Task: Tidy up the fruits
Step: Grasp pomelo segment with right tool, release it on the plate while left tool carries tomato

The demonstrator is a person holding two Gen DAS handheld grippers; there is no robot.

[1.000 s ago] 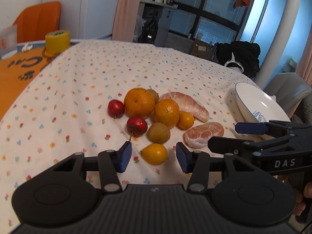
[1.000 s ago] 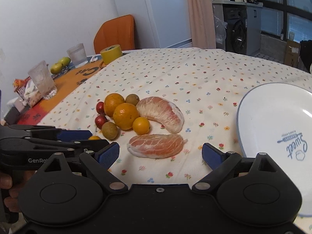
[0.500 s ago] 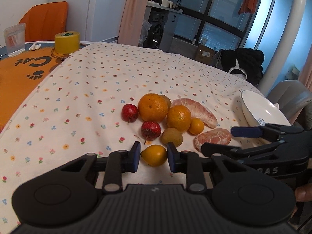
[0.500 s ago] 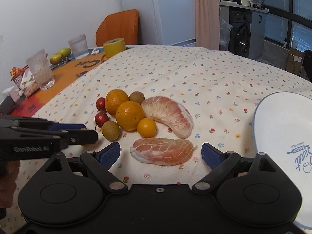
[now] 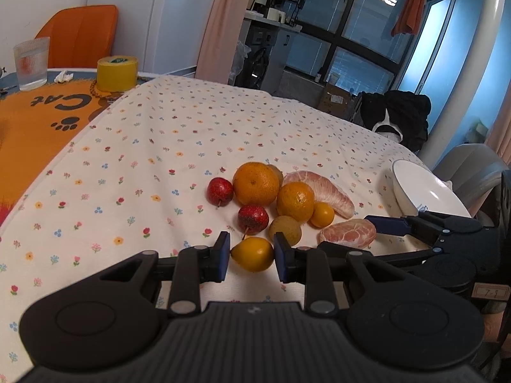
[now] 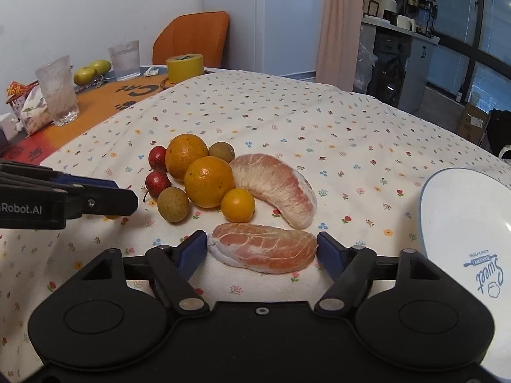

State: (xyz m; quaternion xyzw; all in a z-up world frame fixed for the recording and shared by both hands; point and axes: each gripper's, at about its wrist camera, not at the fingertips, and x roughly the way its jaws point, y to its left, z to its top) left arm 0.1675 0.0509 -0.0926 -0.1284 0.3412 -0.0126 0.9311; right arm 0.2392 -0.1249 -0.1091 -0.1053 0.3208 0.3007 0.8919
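On the flowered cloth lies a heap of fruit: two oranges, two red fruits, a brown round fruit and a large pomelo segment. My left gripper is shut on a small yellow fruit at the heap's near edge, a pad against each side. My right gripper has its pads touching both ends of a smaller pomelo segment, which lies on the cloth. The white plate stands to the right of it.
At the far left, an orange mat carries a yellow tape roll, ribbed glasses and green apples. An orange chair stands behind. The table's right edge runs just past the plate.
My left gripper closed onto the yellow fruit. My right gripper moved forward and narrowed until its pads met the ends of the smaller pomelo segment.
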